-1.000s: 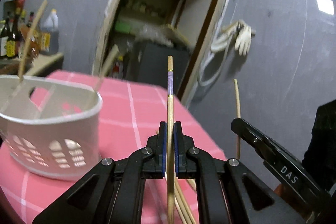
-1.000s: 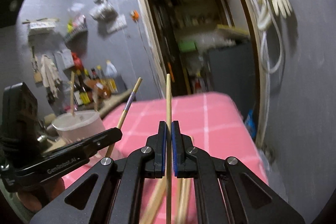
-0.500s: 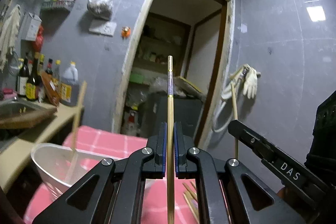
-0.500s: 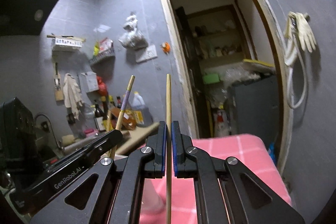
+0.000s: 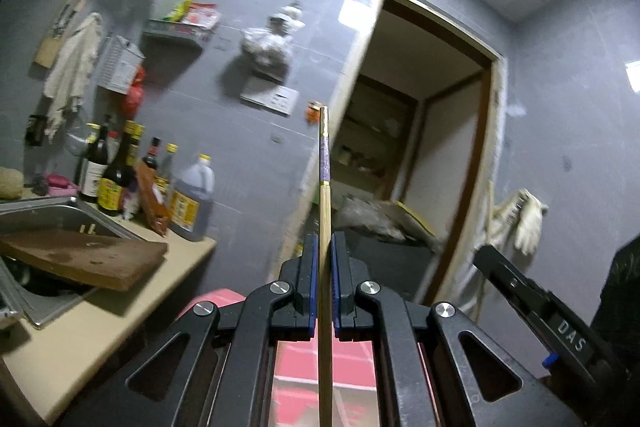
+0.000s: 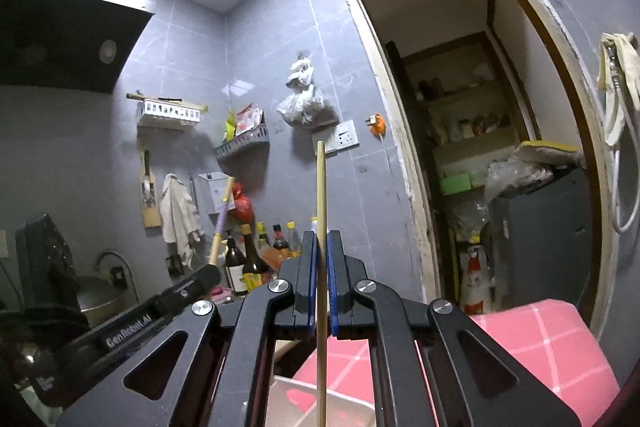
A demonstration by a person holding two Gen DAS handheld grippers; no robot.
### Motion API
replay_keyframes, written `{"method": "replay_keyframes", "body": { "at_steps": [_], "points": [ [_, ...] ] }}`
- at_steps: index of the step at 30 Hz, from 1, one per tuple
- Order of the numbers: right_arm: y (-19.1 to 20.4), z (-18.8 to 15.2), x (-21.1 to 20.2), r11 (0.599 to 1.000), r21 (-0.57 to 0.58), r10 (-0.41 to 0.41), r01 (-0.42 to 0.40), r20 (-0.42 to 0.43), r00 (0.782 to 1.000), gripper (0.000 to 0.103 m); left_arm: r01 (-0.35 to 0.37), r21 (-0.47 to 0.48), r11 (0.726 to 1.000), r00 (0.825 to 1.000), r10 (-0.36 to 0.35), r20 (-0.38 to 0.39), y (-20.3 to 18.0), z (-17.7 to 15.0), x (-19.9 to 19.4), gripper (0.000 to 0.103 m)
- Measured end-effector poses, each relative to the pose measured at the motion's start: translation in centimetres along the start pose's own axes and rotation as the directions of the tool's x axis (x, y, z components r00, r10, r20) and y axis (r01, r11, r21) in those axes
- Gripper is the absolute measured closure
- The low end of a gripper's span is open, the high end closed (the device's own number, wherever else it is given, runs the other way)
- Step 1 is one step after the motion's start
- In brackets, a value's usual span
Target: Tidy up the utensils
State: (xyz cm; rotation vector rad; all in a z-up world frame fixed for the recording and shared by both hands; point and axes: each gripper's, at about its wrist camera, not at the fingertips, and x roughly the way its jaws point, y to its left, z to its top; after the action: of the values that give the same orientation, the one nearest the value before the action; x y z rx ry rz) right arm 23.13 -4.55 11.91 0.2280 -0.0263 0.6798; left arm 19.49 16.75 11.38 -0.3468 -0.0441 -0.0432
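A: The pale wooden chopstick with a purple band near its tip (image 5: 324, 211)?
B: Upright, pinched at mid-length.
A: And the plain light-wood chopstick (image 6: 320, 227)?
B: Also upright, above the white plastic basket's rim (image 6: 320, 389), near, bottom centre.

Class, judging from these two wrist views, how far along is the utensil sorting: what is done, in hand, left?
Done: both pickups. In hand: the left gripper is shut on a purple-banded chopstick, and the right gripper is shut on a plain chopstick, both upright. Left: neither chopstick is in the white basket, whose rim shows below over the pink tablecloth.
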Motion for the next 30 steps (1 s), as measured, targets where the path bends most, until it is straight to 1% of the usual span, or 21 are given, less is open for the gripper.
{"method": "replay_keyframes", "body": {
  "at_steps": [6,13,16,24,30],
  "points": [
    [-0.2,-1.6,2.0,0.999,-0.011,-0.038,0.038,0.009,0.999,0.100,-0.062,-0.004,0.998,0.997,0.062,0.045,2.4,0.3,1.1,0.099],
    [-1.0,-3.4,2.6,0.997,-0.017,-0.076,0.076,0.009,0.997,0.100,-0.104,-0.020,0.994,0.992,0.105,0.063,3.3,-1.4,2.5,0.099],
    [-1.0,-4.1,2.6,0.996,-0.031,-0.085,0.086,0.016,0.996,0.100,-0.123,-0.014,0.992,0.989,0.124,0.076,3.3,-2.2,2.5,0.099],
    [-0.5,-5.6,2.9,0.994,-0.061,-0.087,0.087,0.004,0.996,0.100,-0.142,0.010,0.990,0.988,0.141,0.068,2.7,-4.4,2.6,0.099],
    [-0.6,-6.8,3.3,0.993,-0.068,-0.094,0.093,-0.015,0.995,0.100,-0.143,0.027,0.989,0.988,0.141,0.064,2.3,-5.5,2.4,0.099]
  ]
}}
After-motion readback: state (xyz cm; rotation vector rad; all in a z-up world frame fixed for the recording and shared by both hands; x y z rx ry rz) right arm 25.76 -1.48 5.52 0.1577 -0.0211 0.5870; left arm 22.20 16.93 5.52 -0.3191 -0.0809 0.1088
